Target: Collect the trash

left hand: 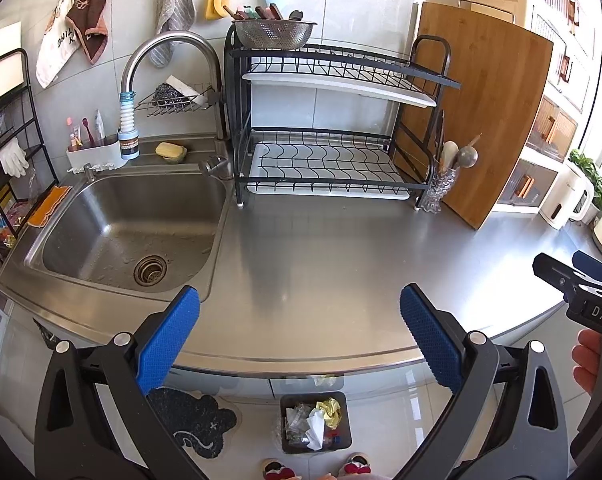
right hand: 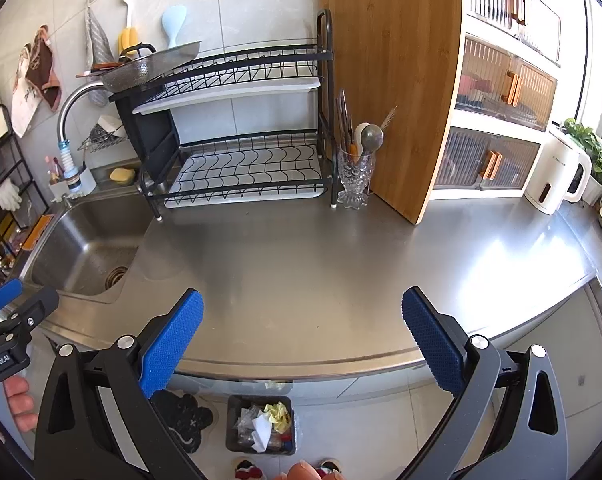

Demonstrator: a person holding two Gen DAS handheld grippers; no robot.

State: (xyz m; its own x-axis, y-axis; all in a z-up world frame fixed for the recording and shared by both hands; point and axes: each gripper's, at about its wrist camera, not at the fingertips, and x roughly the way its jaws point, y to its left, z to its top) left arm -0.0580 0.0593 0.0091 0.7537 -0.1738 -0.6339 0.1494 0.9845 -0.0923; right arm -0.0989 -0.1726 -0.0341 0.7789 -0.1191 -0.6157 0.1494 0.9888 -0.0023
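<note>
Left gripper [left hand: 299,336] and right gripper [right hand: 301,338]: fingers spread, empty. Trash bin [left hand: 316,423] with crumpled trash [left hand: 328,410] lies below, between the fingertips.

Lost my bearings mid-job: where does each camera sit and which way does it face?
Left wrist: on the open left hand-held gripper, over the counter edge facing the sink; right hand-held gripper shows.
Right wrist: on the open right hand-held gripper, facing the cutting board.
Shared: dish rack, trash bin on the floor.
</note>
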